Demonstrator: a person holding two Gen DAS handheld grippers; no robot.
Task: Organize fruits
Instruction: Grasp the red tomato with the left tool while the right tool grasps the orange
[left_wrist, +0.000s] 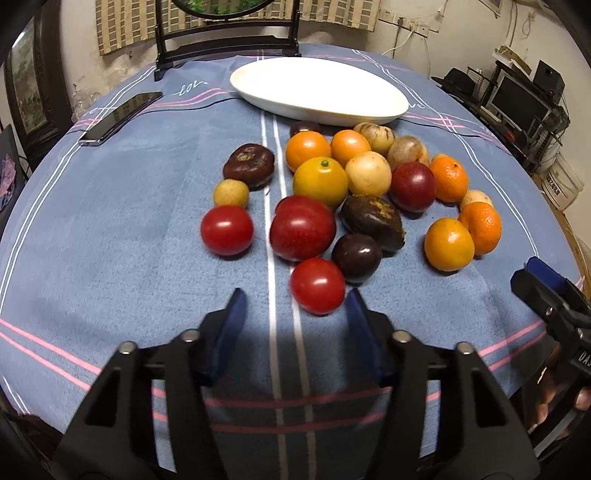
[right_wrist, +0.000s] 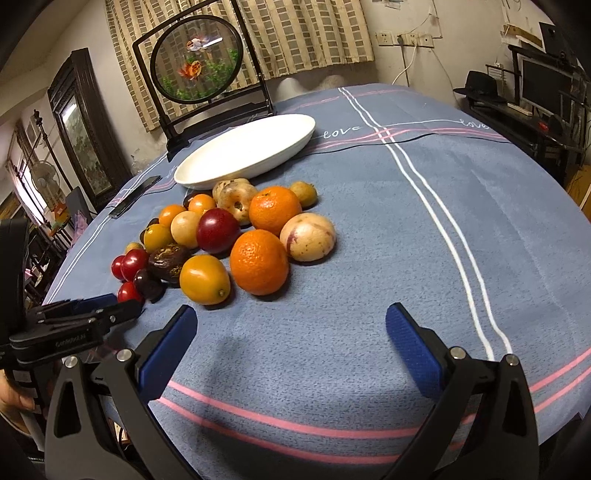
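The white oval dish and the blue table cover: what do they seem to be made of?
The white oval dish looks like glazed ceramic, possibly melamine: smooth, uniformly white, with a soft sheen along its rim. The blue table cover looks like woven cloth with a matte, slightly fuzzy nap, and it drapes over the table edge.

Mixed fruits (left_wrist: 354, 195) clustered on cloth beside empty white dish (left_wrist: 317, 88).
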